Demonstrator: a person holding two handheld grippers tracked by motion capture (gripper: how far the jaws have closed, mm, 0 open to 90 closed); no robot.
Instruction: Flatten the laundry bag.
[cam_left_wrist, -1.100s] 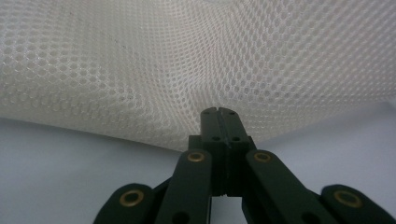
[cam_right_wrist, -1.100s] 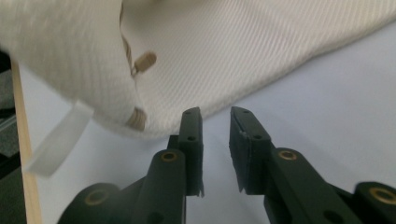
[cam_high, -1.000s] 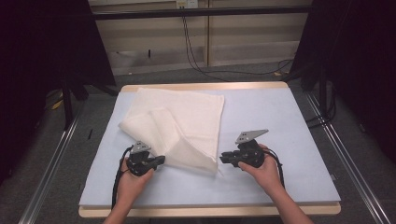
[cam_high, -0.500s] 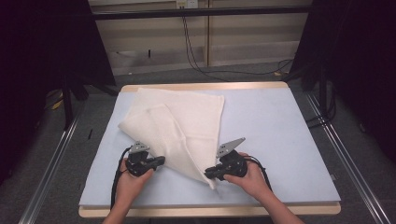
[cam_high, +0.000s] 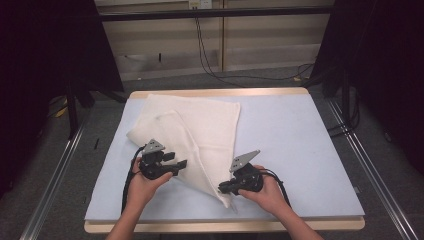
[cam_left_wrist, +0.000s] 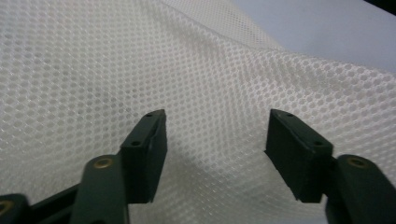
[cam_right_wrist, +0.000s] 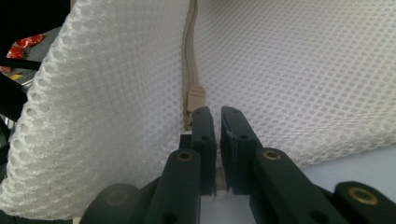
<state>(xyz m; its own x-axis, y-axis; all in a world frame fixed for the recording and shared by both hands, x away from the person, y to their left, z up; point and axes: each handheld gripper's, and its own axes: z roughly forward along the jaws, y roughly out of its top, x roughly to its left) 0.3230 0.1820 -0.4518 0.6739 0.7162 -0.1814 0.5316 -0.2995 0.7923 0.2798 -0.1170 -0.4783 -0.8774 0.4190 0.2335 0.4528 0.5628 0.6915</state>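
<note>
A white, honeycomb-weave mesh laundry bag (cam_high: 192, 137) lies folded and rumpled on the pale blue mat (cam_high: 300, 150) covering the wooden table, with one corner drawn down toward the person's side.

The left gripper (cam_high: 167, 164) sits at the bag's left edge, its jaws pointing across the fabric. In the left gripper view (cam_left_wrist: 215, 154) those jaws stand well apart, having just been opening; the mesh spreads beneath and ahead of them, with nothing pinched between the pads (cam_left_wrist: 156, 154) (the cloth lies loose under the gap, and whether the tips graze it cannot be told).

The right gripper (cam_high: 226, 188) is at the bag's lower corner, its jaws having just been closing. In the right gripper view (cam_right_wrist: 218, 135) they are nearly together, only a thin slit left, clamped on the bag's hem right where the beige zipper tape (cam_right_wrist: 189, 60) runs down to them. The zipper's small beige pull (cam_right_wrist: 196, 99) hangs just above the left jaw's tip, touching or almost touching it. Mesh rises on both sides of the jaws: a raised fold to their left, a flatter sheet to their right, with a strip of blue mat showing beyond the lower right.
</note>
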